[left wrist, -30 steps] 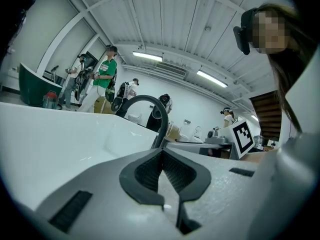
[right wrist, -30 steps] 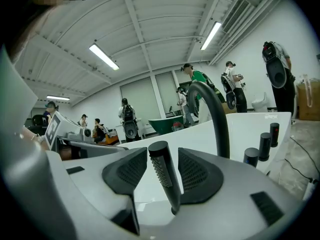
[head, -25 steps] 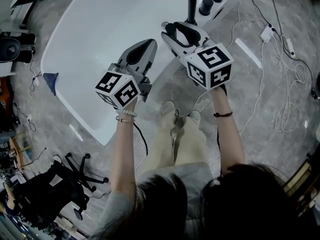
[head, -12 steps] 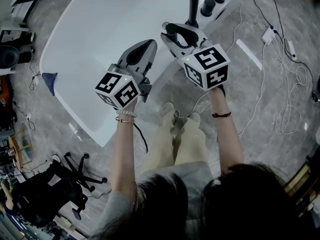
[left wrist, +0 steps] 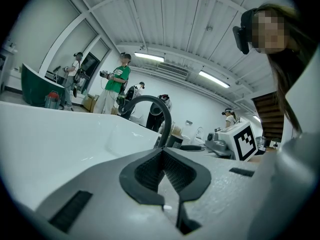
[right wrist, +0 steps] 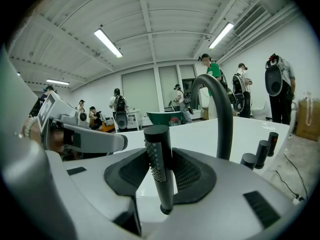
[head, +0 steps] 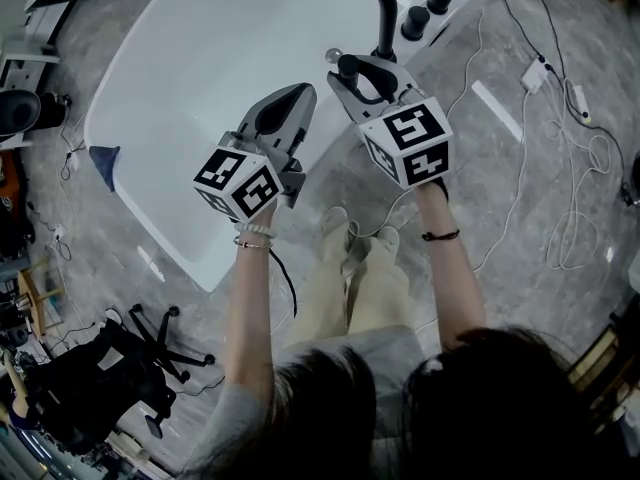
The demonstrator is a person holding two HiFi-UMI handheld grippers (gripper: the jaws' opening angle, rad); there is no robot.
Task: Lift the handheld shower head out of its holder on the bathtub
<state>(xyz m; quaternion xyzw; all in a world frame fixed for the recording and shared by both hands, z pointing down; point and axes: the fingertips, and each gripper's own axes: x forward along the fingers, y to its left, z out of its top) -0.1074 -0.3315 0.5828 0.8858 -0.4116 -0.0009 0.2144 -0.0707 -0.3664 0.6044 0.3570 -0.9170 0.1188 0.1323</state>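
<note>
The grasp is in hand. The shower head [right wrist: 159, 181] is seen upright between the jaws of the right gripper [right wrist: 161, 154], which are closing around it; firm pad contact is not yet shown. Its holder is hidden below the jaws. The left gripper [left wrist: 162, 156] is held with jaws together, empty, over the bathtub [head: 180, 88]. Next, a full clamp is called for, then a straight upward pull, kept clear of the curved tap [right wrist: 220, 114] just behind.

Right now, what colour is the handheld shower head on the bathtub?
Black; the shower head shows best in the right gripper view.
</note>
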